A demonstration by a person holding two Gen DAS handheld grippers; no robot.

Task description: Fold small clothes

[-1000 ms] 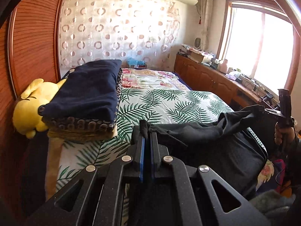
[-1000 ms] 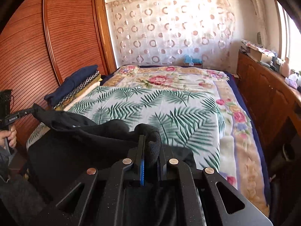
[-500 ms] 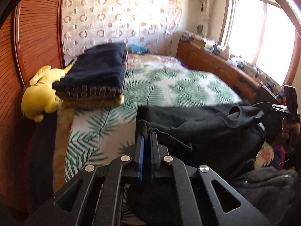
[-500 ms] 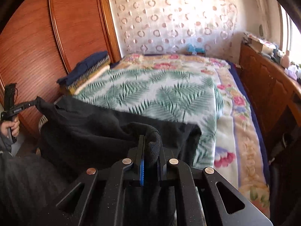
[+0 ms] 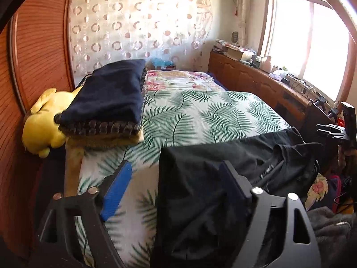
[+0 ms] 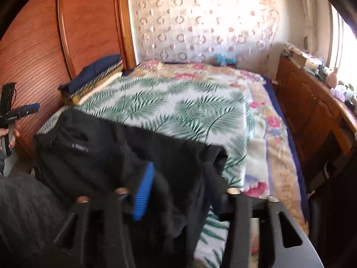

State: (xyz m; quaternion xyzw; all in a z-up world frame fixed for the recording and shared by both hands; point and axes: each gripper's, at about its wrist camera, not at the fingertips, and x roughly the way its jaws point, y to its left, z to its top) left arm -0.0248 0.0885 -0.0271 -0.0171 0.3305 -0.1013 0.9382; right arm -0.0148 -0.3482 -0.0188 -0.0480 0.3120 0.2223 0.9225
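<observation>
A black T-shirt (image 5: 223, 167) lies spread across the near end of the bed, its collar and label facing up; it also shows in the right wrist view (image 6: 116, 156). My left gripper (image 5: 176, 178) is open, its jaws wide apart over the shirt's left edge, holding nothing. My right gripper (image 6: 180, 178) is open over the shirt's right part, with cloth lying between its jaws. Each gripper also shows in the other's view: the right one (image 5: 330, 131) and the left one (image 6: 24, 110).
The bed (image 5: 200, 111) has a palm-leaf blanket. A stack of folded blankets (image 5: 107, 102) and a yellow plush toy (image 5: 42, 129) sit at its left side by the wooden wardrobe (image 6: 44, 44). A wooden cabinet (image 5: 267, 89) runs under the window on the right.
Both grippers were shut on the shirt and held it stretched up; they lowered it onto the bed and have opened, letting it go.
</observation>
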